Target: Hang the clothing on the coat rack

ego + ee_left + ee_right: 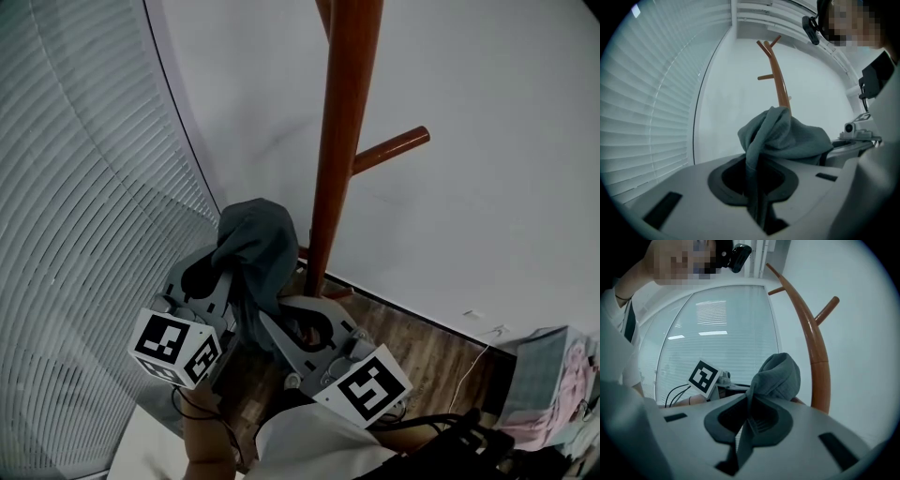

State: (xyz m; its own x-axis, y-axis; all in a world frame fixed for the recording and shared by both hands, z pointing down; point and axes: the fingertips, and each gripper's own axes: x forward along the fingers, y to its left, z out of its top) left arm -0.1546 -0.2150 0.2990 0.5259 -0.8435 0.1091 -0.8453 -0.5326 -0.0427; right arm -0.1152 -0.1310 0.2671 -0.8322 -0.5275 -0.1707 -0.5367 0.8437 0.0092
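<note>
The window blinds (75, 234) curve close on our left. Our left gripper (214, 274) has its jaws clenched on a fold of the grey-green clothing (255, 242). The clothing sits bunched up between both grippers, just beside the coat rack (342, 141). Our right gripper (281, 319) has its jaws grasping another fold. A peg (394, 148) points right, with open white wall around it. Far right, a box (539, 370) holds something pink.

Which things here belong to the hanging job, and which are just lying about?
Job: grey garment, gripped by left gripper and right gripper; wooden coat rack.
Lying about: window blinds; pink and teal bundle at far right.
</note>
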